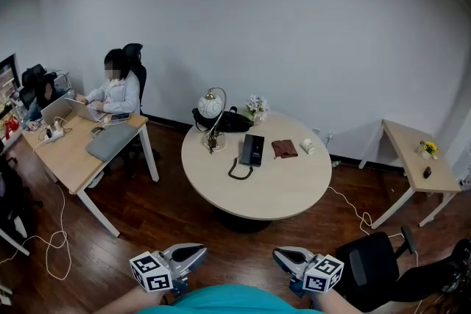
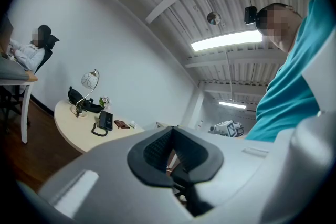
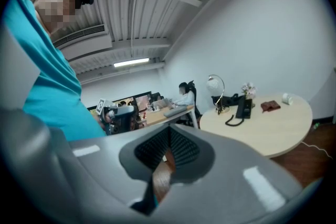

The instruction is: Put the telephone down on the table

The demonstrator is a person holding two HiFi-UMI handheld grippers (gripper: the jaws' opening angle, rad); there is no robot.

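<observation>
Already the black corded telephone (image 1: 252, 149) lies flat on the round beige worktop (image 1: 280, 196), so the task looks either done or not yet begun. It sits near the worktop's far side, between the brass lamp with a white globe shade (image 1: 210, 106) and the brown leather wallet (image 1: 284, 148), with its dark cord looped out towards the near edge.

Both tools are held low, close to the person's teal shirt and well apart from the telephone. The left gripper (image 1: 199, 252) has its jaws pressed together on nothing. The right gripper (image 1: 280, 254) is likewise closed and empty.

The main risk is in any approach. The white cable on the wooden floor (image 1: 355, 207) and the black office chair (image 1: 368, 265) lie close by and could trip or block the person. At the worktop, the cord loop could snag a jaw and drag the telephone, or a closed gripper could knock the lamp just beside it.
</observation>
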